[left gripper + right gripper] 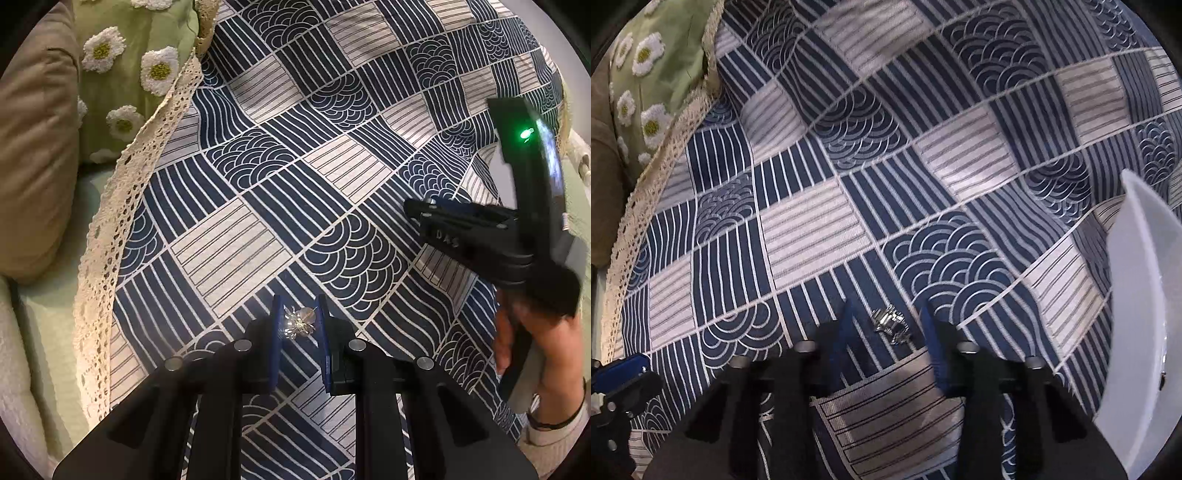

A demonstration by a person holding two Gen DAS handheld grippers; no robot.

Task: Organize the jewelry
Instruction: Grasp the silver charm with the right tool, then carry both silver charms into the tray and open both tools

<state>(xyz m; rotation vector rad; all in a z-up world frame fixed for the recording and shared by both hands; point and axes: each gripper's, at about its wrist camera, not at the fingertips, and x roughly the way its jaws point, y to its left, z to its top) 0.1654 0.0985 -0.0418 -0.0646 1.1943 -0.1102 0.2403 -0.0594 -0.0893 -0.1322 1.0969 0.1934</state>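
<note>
Nearest in the L wrist view we see our left gripper [300, 321], blue pads [277, 332] parted w/ a gap each side, and a small silver-gold floral piece [299, 323] lying between the fingertips on the cloth. It sits close to the L pad; we can't tell if it touches. Jaws are open, not clamping it.

In the R wrist view our right gripper [886, 325] also has its jaws apart, wider, and a small silver ring-like piece [892, 321] lies on the cloth between the tips, clear of both pads.

Both pieces rest on the patterned cloth [258, 166], navy and off-white squares w/ stripes and scallop arcs. To the R in the R wrist view, a white tray [1137, 314] shows its rim and wall at the frame edge, near the silver piece but apart from it.

Mid-distance in the L view, the R gripper appears side-on, held by the right hand [532, 343], green LED [526, 133] lit on it.

Farther L, a cream lace edging [147, 147] borders the cloth; beyond it a green daisy cushion [129, 66] and a tan cushion [33, 147].
</note>
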